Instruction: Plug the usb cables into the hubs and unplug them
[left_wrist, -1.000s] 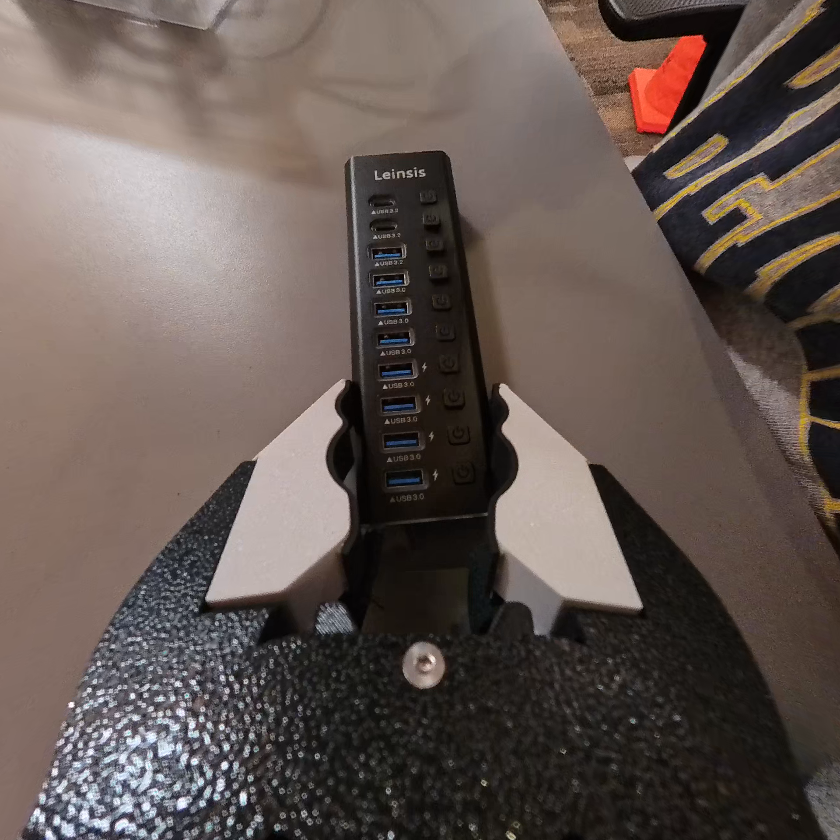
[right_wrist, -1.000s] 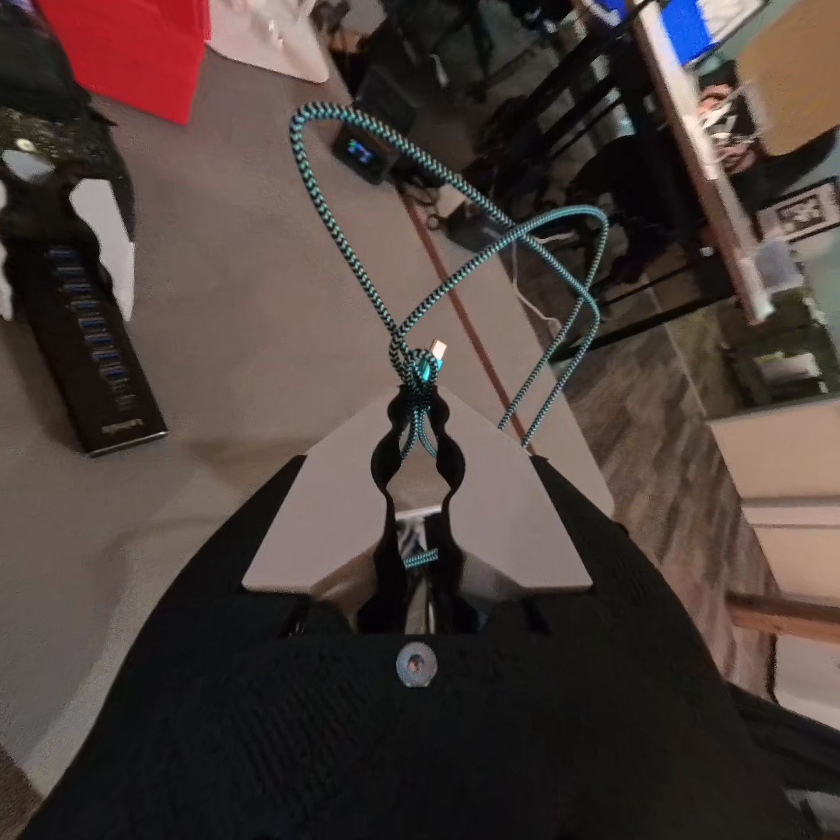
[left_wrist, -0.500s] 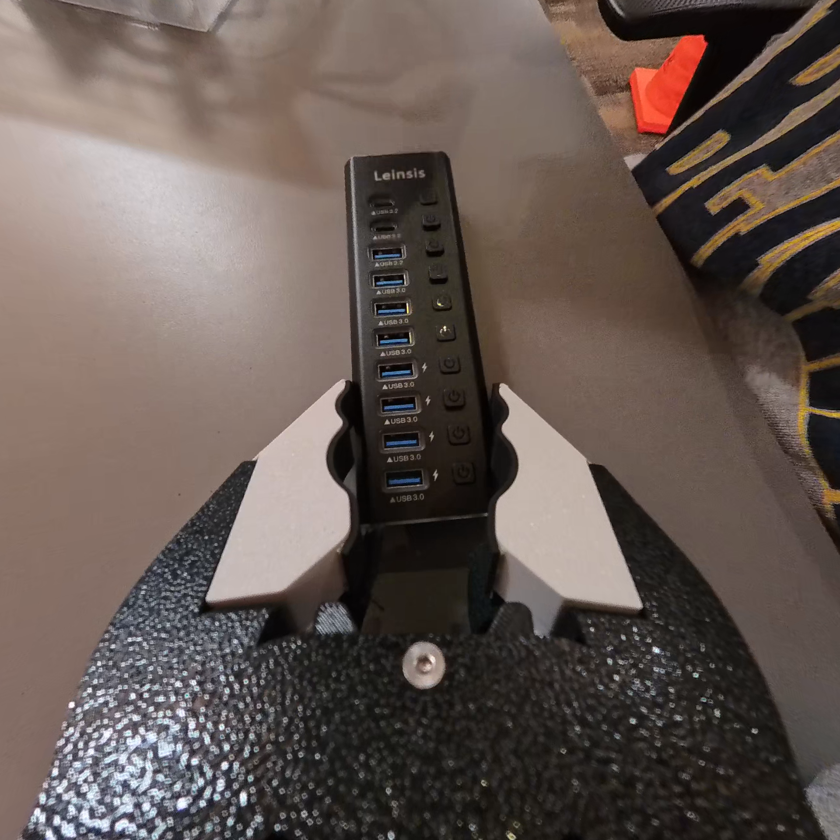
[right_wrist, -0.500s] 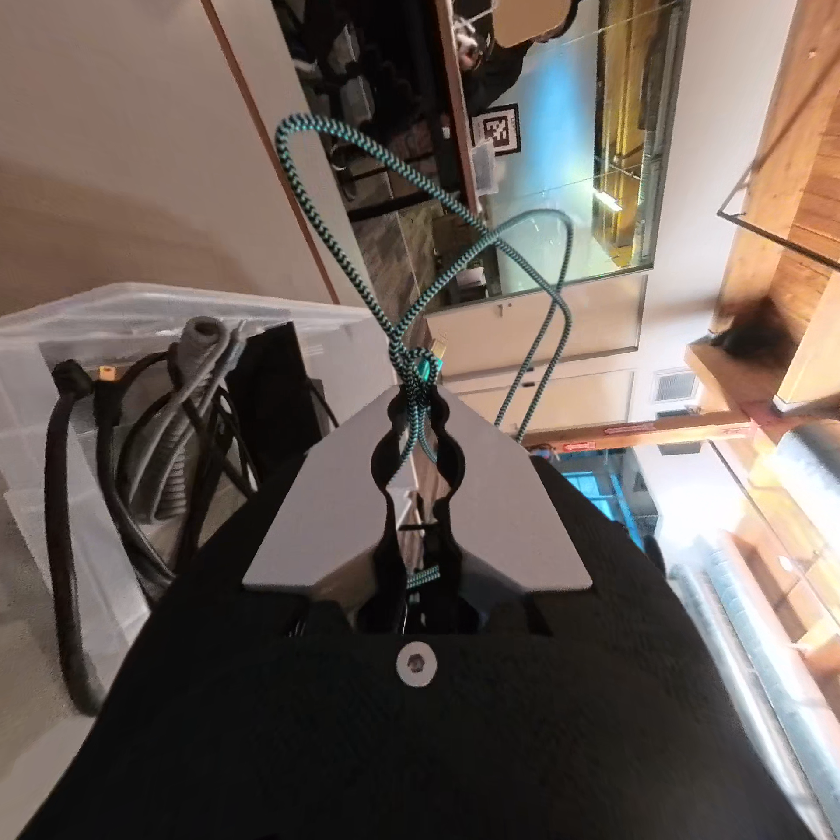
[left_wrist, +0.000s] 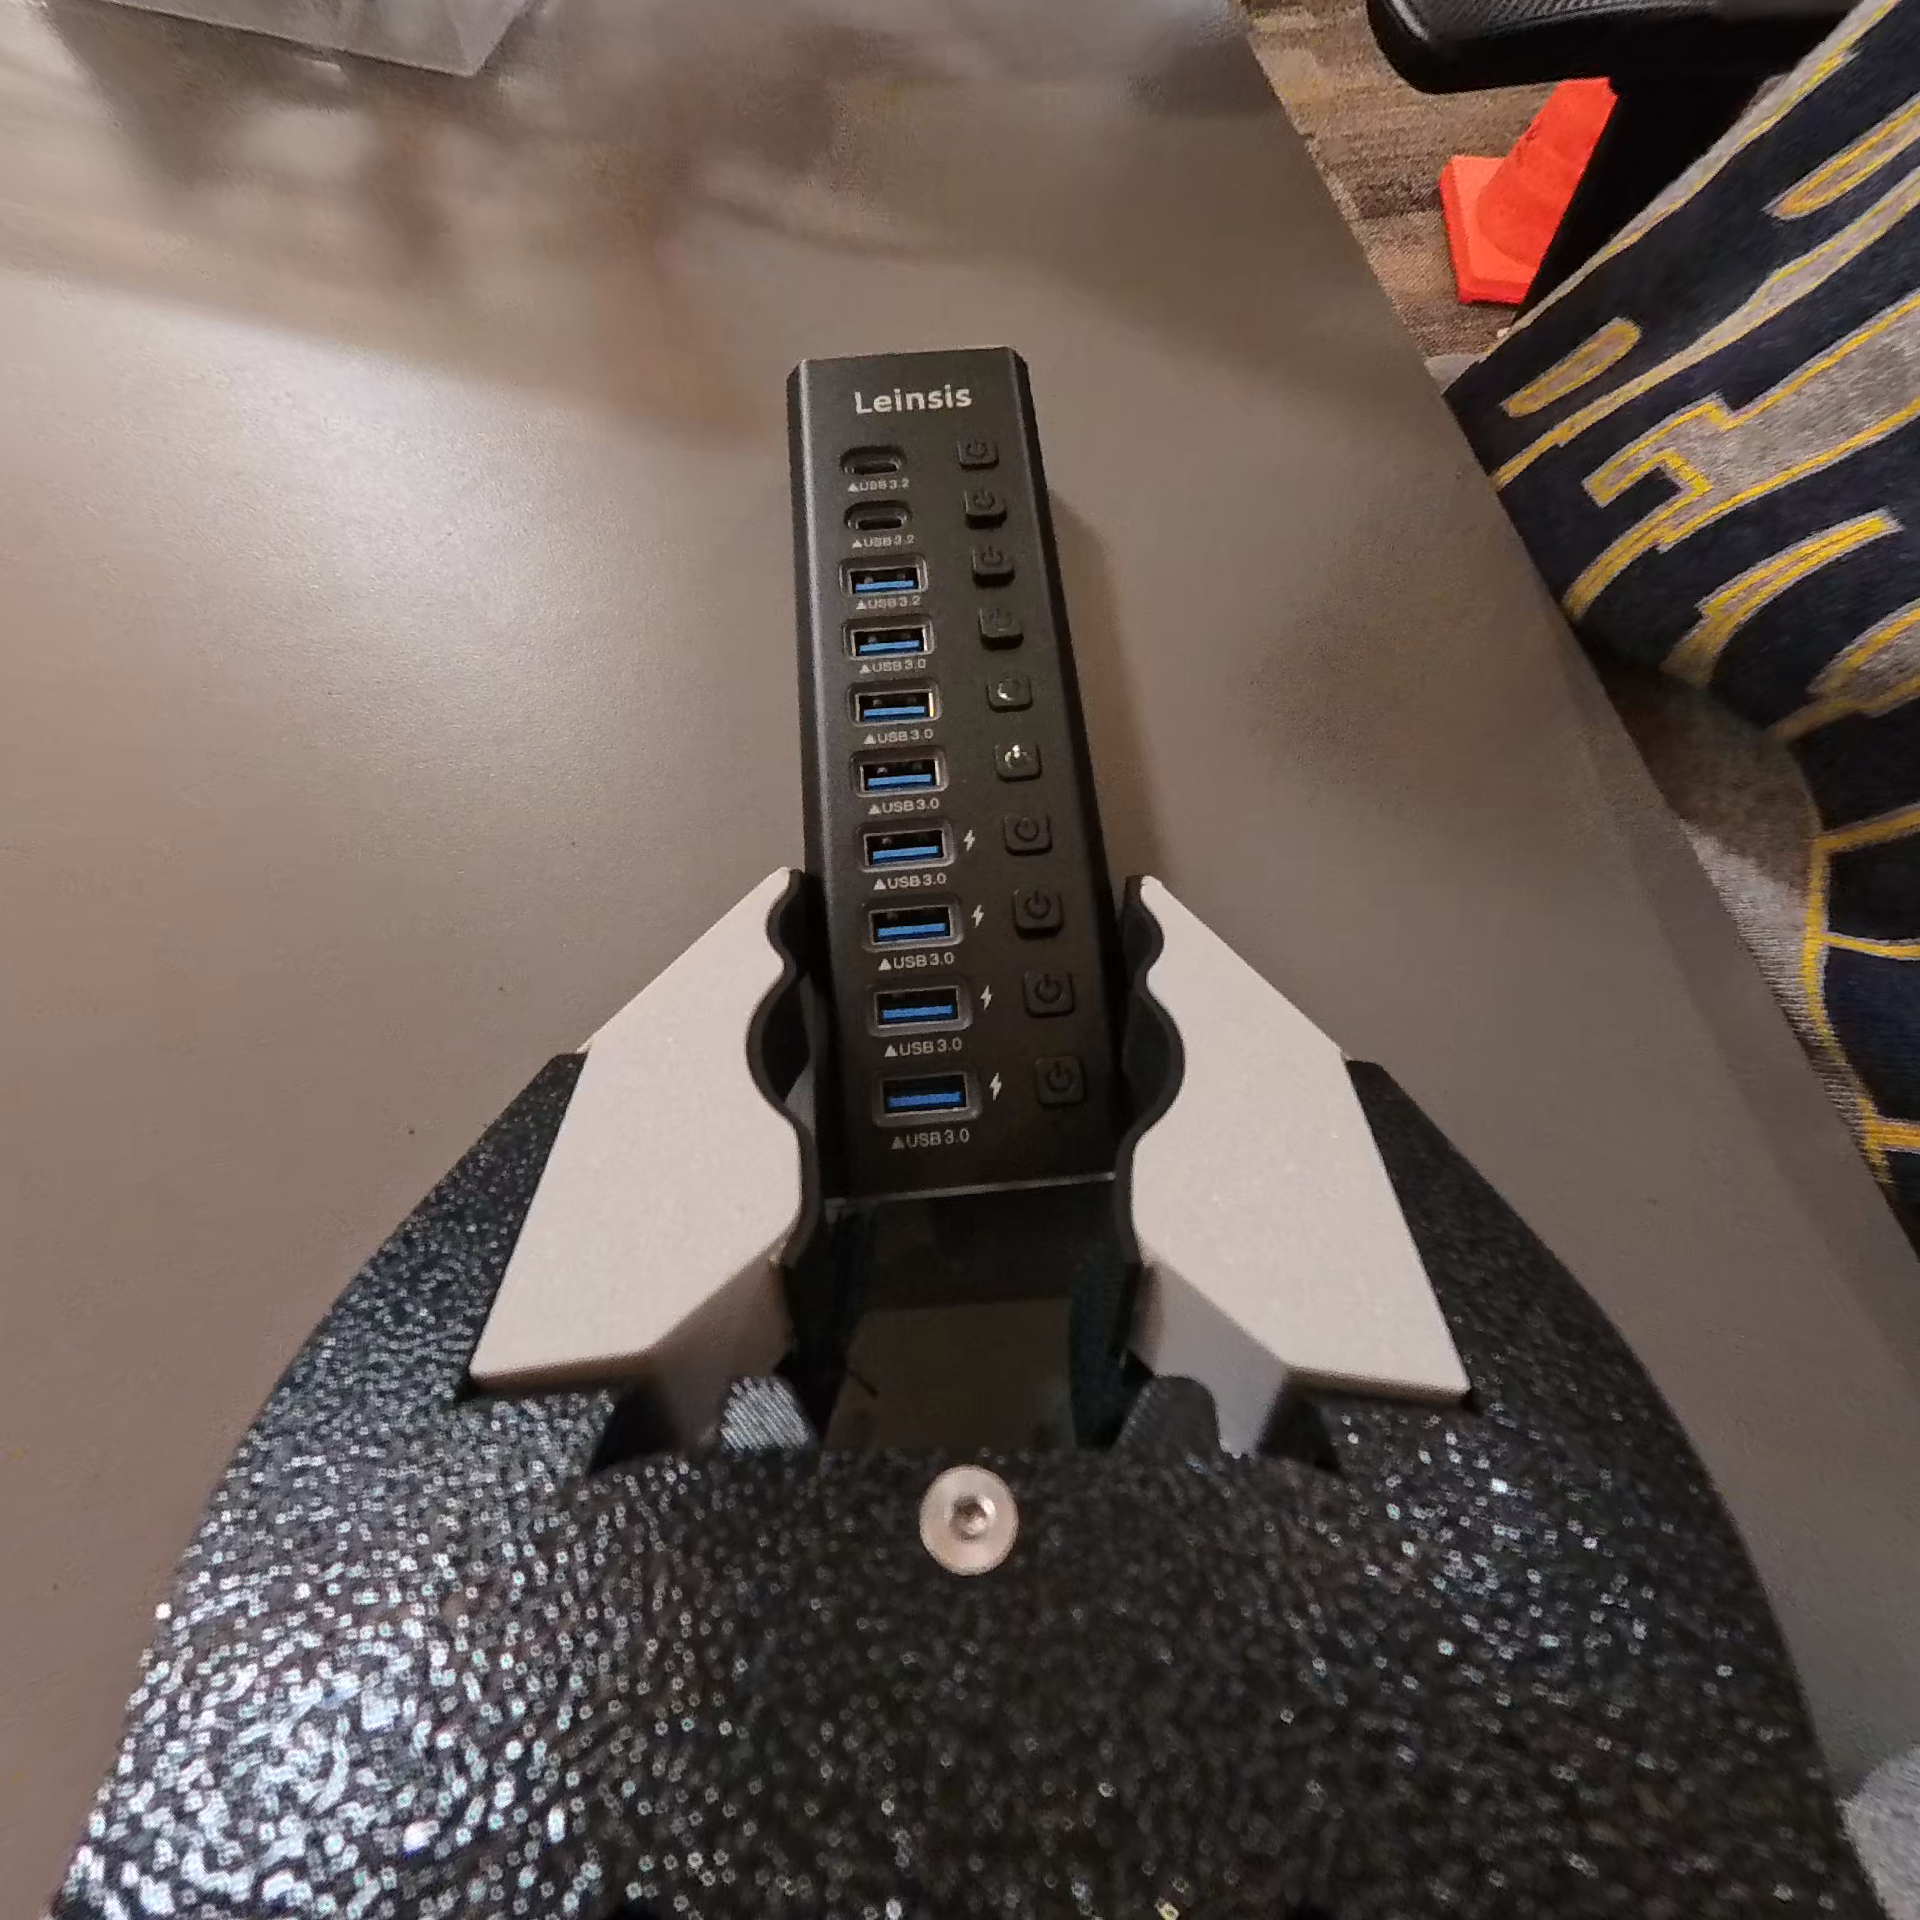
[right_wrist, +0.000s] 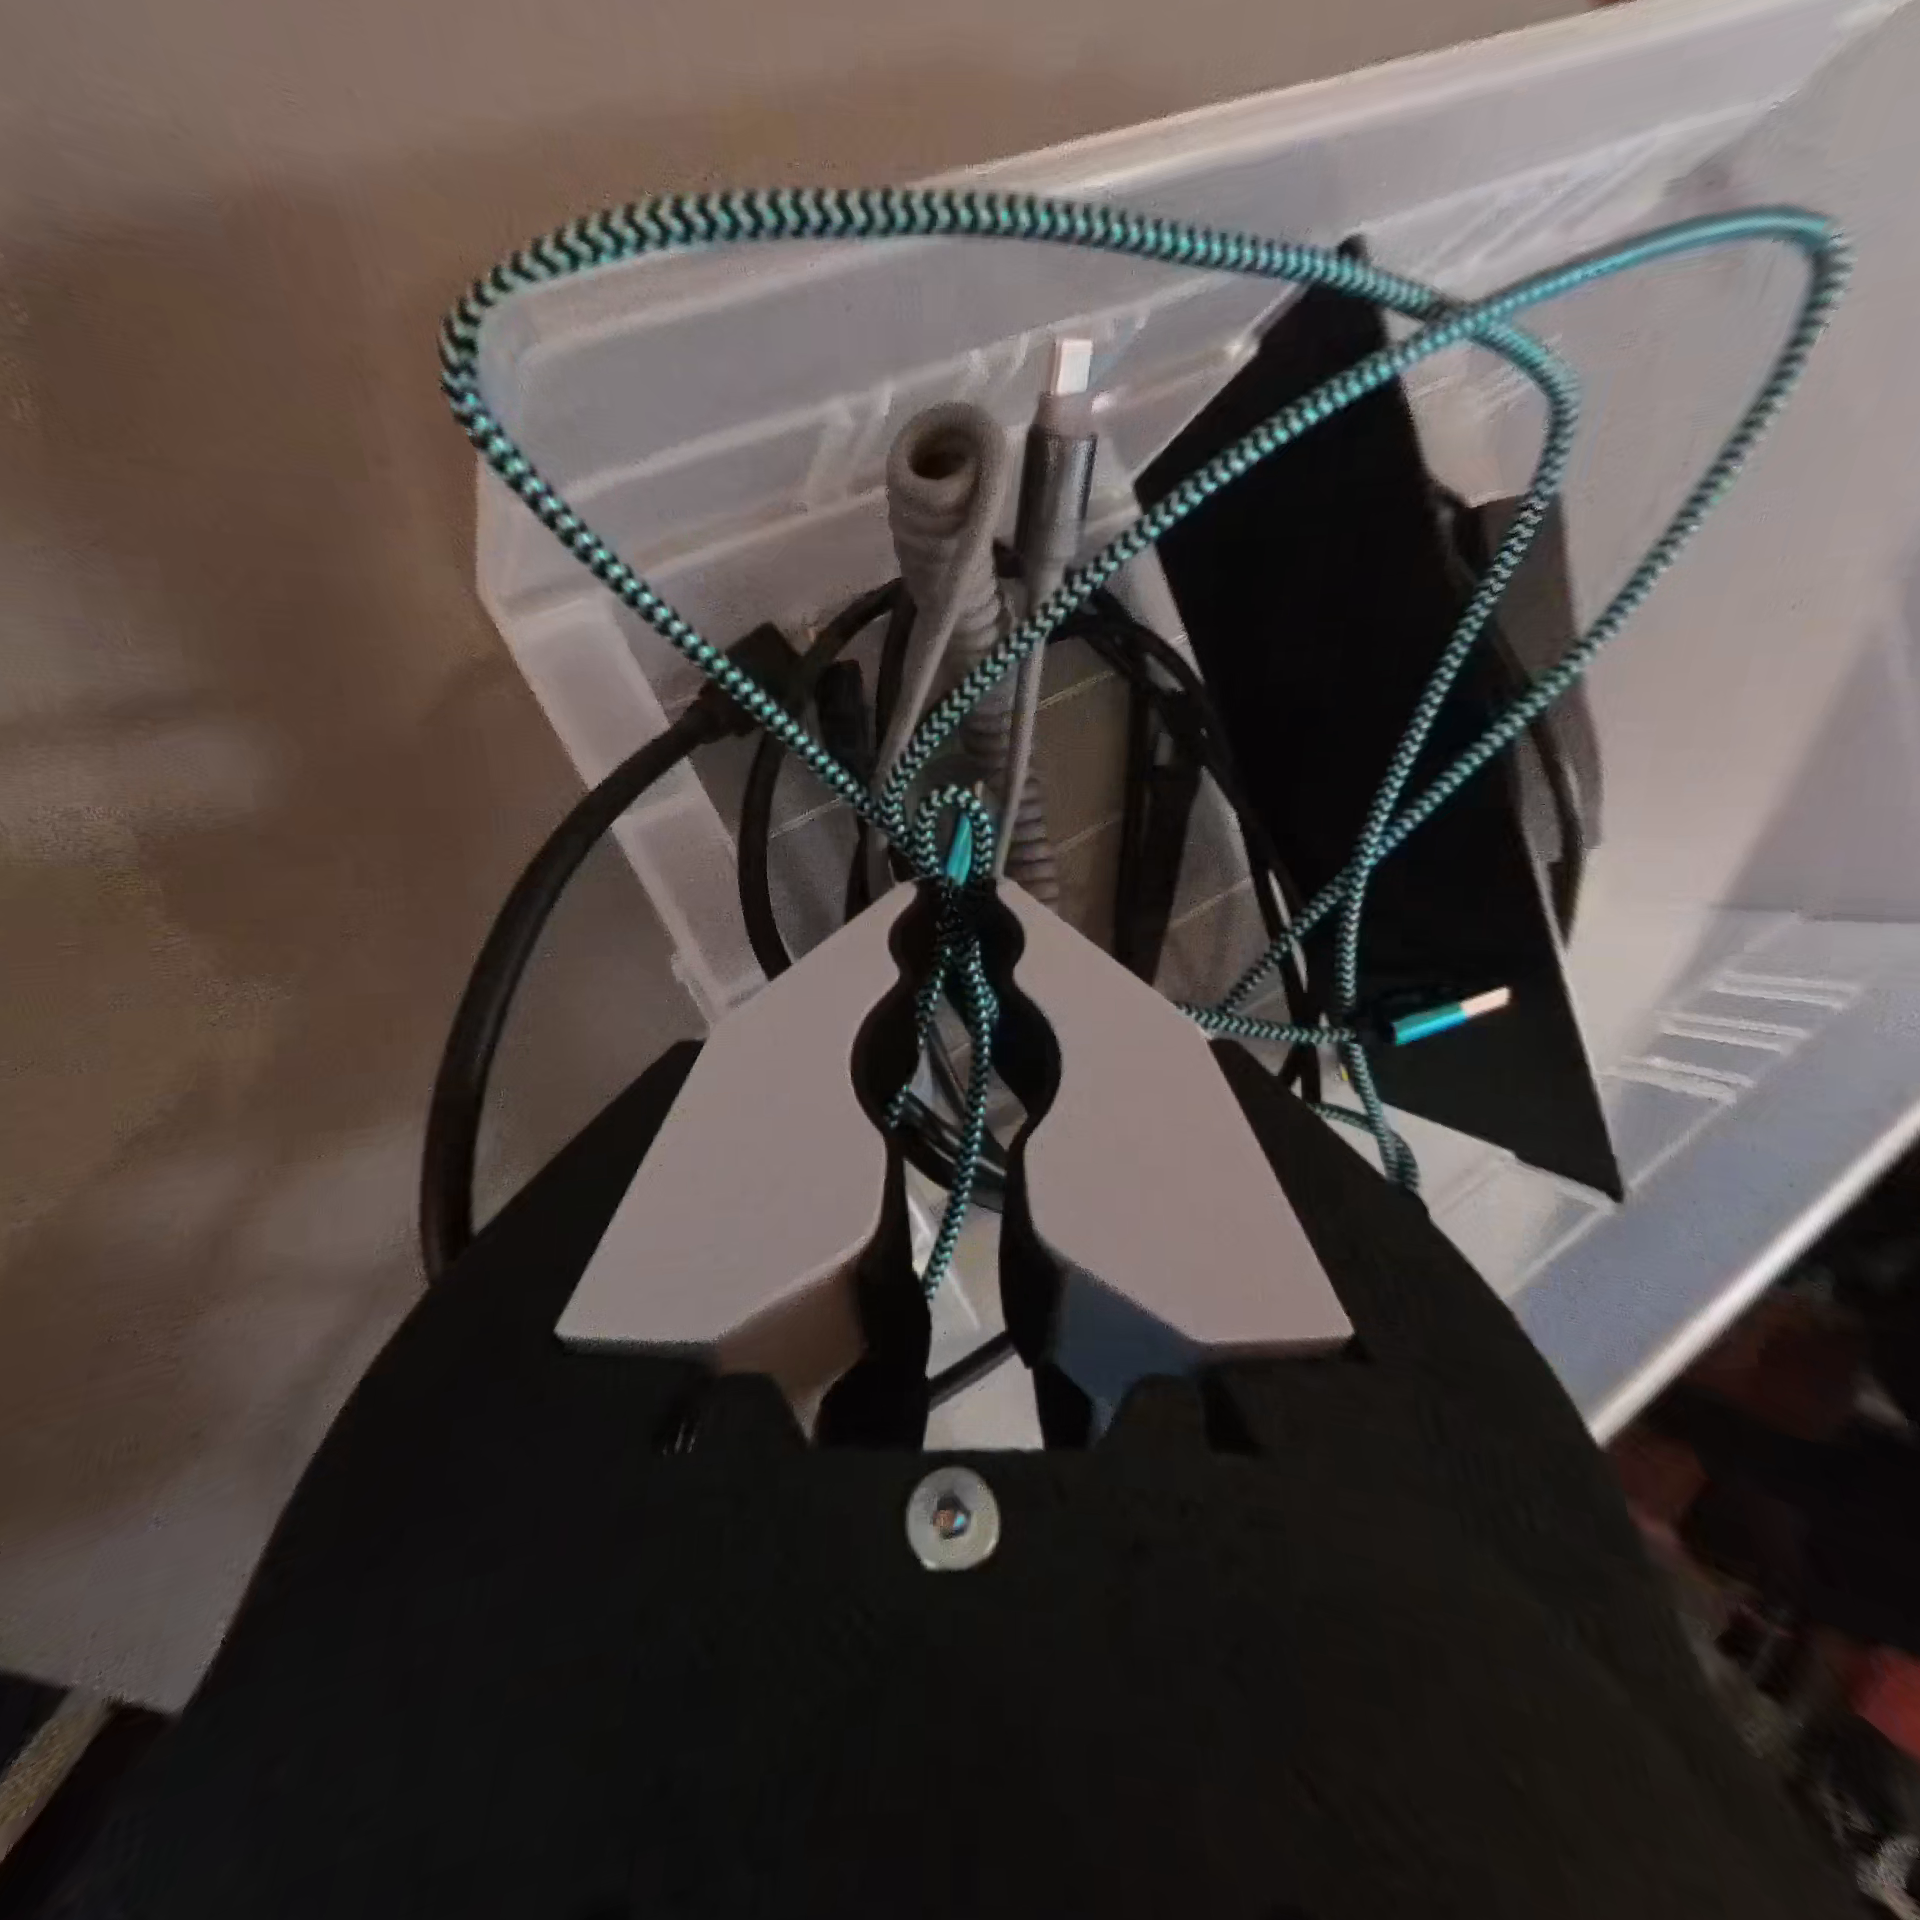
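Hub (left_wrist: 940, 790) is lying flat on the table (left_wrist: 364, 675), all ports empty, my left gripper (left_wrist: 961, 1023) clamping its near end. Right gripper (right_wrist: 956, 914) is pinching the teal braided cable (right_wrist: 727, 223) mid-bundle over the clear bin (right_wrist: 1662, 135), so I'm judging this the put-away step. Next I'm lowering and releasing it inside the rim.

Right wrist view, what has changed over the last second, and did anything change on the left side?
The right gripper swung away from the table and hub, past the room, to the clear plastic bin of cables, carrying the teal braided cable looped and pinched between its fingers. Nothing was let go. The left gripper stays clamped on the black USB hub on the table, with no cable plugged in.
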